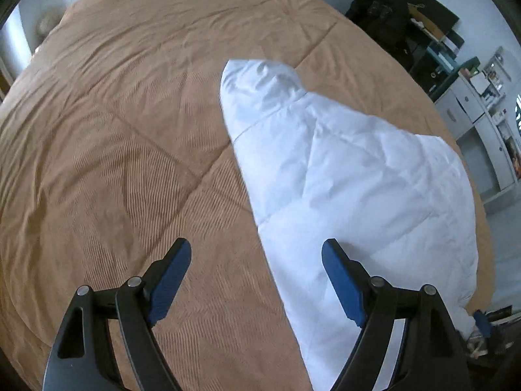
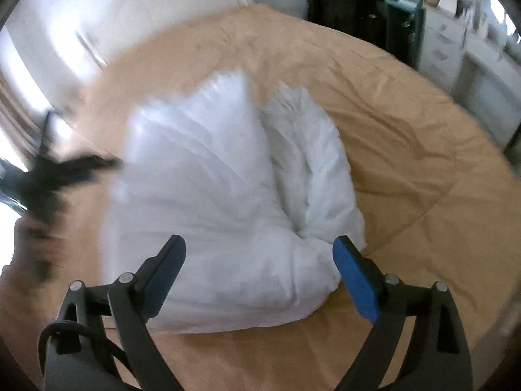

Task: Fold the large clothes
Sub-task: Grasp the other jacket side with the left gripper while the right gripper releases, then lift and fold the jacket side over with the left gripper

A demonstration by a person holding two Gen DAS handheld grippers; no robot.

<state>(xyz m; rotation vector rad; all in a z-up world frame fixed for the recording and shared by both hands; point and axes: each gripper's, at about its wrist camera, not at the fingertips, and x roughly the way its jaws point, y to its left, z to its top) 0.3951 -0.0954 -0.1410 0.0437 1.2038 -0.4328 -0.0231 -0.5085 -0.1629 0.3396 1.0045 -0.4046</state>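
Close to us, the left gripper (image 1: 256, 251) hangs over the bed with its blue fingers (image 1: 169, 280) spread wide and nothing between them. The right gripper (image 2: 259, 247) is the same, wide apart and empty, low in its own view. Just past both of them lies the big white puffy jacket (image 1: 358, 176), resting on the tan bed cover (image 1: 114, 130). In the left view it fills the right half of the frame, with its hood end pointing up toward the middle. In the right view it sits in the middle of the frame, bunched into two fat lumps (image 2: 202, 176) with a deep fold between them. It looks soft and squishy, full of air, and probably light for its size. The cloth looks smooth, so it may slip, and it will likely puff back up after a fold. A good place to grab seems to be a thin edge or corner, not the fat middle. Farther off, at the upper right, stand a dark bag (image 1: 381, 9) and white drawers (image 1: 482, 123). A dark blur at the left of the right view is too smeared to name.
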